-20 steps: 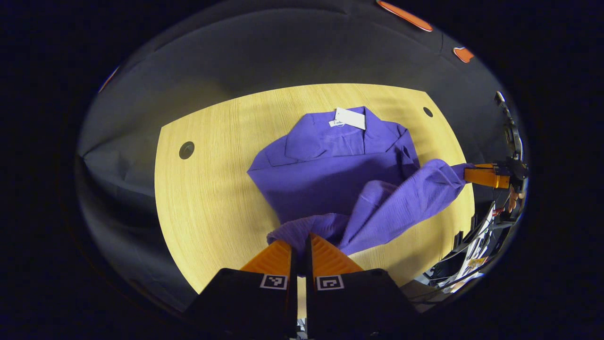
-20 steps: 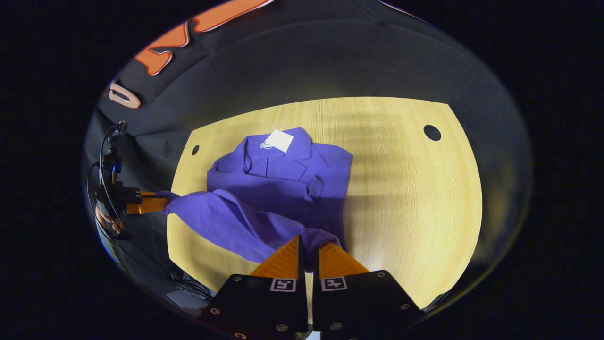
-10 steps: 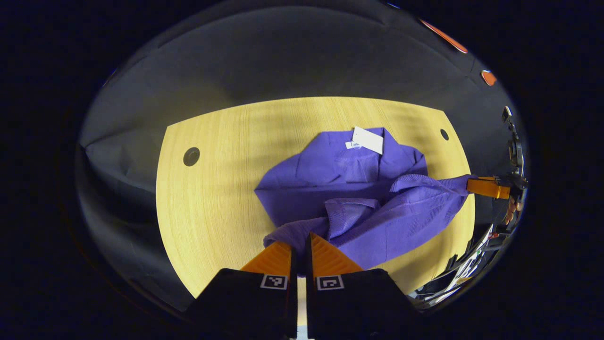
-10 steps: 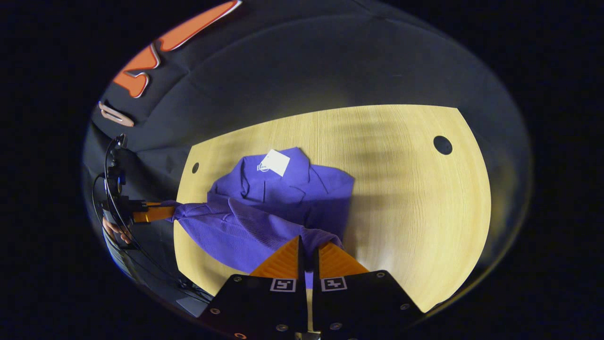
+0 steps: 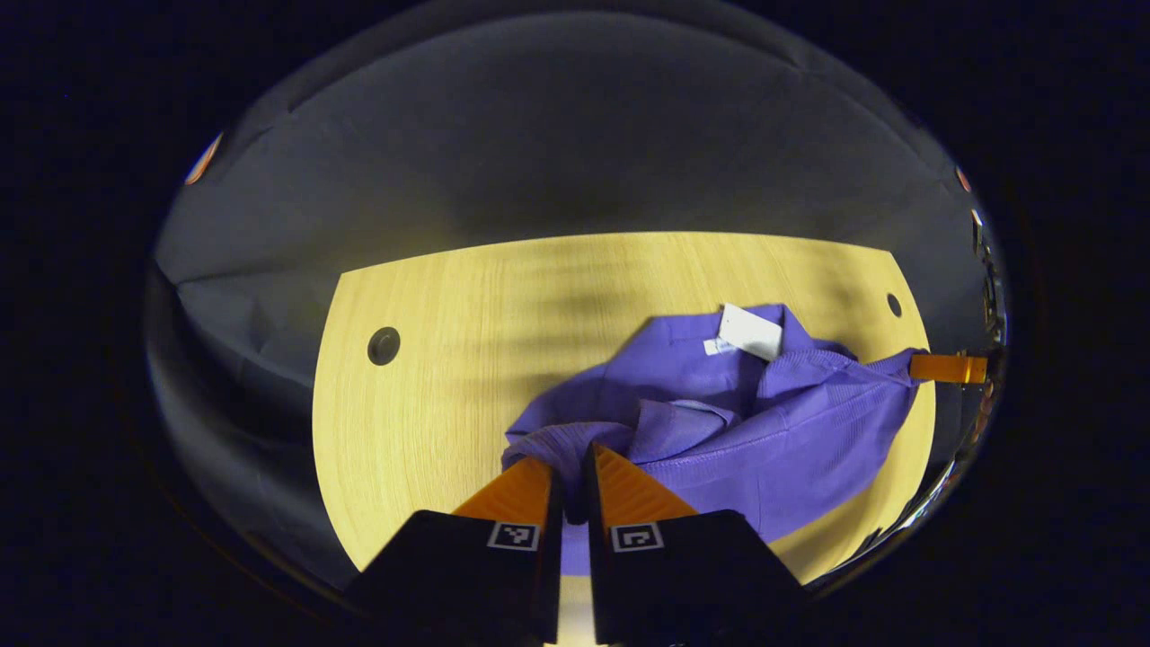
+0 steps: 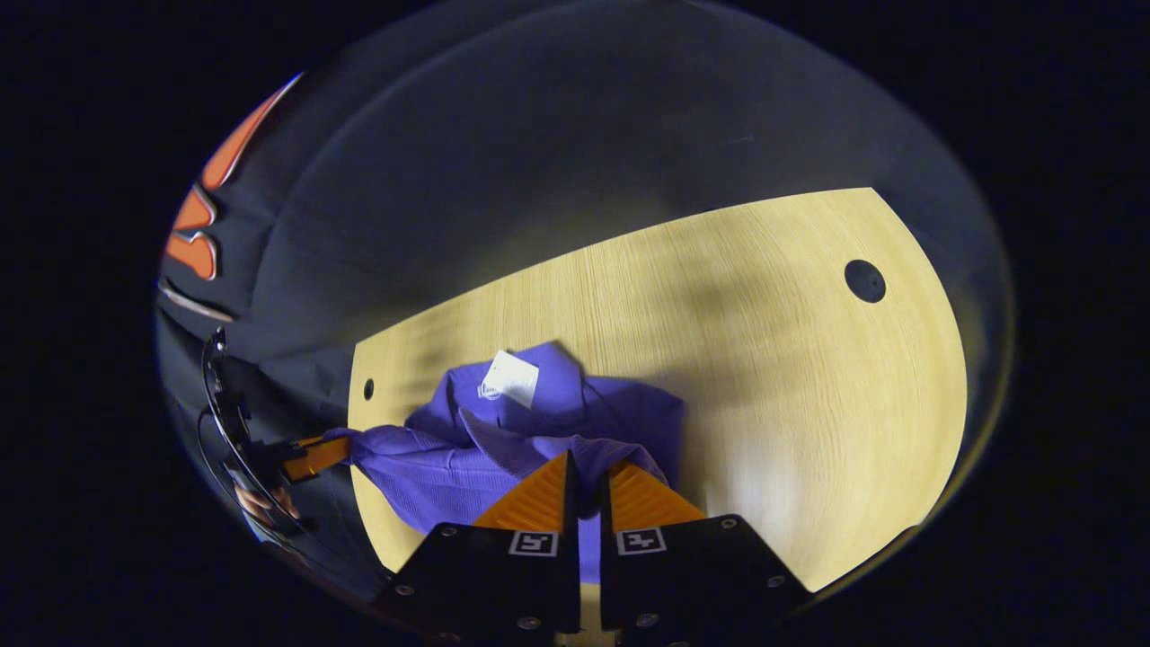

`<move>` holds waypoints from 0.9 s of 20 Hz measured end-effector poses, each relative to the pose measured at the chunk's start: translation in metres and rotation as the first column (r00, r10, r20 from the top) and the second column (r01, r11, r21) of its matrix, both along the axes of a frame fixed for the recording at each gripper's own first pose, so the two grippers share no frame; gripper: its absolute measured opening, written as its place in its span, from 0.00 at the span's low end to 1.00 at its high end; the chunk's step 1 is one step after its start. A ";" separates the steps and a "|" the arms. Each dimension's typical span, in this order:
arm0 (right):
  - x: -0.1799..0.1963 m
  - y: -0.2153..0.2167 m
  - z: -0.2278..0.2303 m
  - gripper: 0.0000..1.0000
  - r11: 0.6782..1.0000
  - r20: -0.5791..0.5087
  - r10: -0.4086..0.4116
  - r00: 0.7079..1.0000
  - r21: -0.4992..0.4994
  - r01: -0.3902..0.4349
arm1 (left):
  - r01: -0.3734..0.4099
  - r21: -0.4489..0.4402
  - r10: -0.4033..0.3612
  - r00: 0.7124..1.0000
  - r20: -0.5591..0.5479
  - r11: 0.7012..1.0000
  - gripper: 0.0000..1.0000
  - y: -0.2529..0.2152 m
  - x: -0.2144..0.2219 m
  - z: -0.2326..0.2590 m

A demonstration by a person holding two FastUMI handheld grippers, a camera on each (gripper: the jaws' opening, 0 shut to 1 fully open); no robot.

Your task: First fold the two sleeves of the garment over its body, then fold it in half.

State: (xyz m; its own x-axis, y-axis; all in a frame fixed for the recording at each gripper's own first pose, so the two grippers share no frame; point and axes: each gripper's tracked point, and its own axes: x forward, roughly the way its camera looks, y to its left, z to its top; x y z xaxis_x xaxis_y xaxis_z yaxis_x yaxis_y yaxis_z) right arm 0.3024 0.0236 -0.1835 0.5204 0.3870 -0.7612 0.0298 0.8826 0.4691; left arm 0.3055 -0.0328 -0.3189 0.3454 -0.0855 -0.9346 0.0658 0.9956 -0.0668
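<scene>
A recording booth around me, black cloth wall (image 5: 539, 135) draped close behind and beside my pale wooden tabletop (image 5: 431, 359), round cable holes (image 5: 384, 345) in it, cables (image 6: 220, 395) hanging far left

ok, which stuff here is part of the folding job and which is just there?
In the job:
- purple garment, lower edge lifted
- left claw, shut on the garment
- right claw, shut on the garment

Just there:
- white tag at the collar
- wooden table
- holes in the table
</scene>
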 end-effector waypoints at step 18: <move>-0.031 -0.020 0.113 0.71 0.988 0.435 -0.039 0.900 -0.118 0.099 | -0.095 -0.030 0.096 0.838 0.537 0.995 0.84 0.021 0.017 0.148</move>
State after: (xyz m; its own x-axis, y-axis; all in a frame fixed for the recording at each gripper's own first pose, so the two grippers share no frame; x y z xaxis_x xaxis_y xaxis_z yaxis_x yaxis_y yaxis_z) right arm 0.2716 0.0031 -0.0700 0.8301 0.2485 -0.4992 -0.0847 0.9410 0.3276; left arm 0.3224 -0.0113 -0.1707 0.7994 -0.0271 -0.6002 -0.0040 0.9987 -0.0504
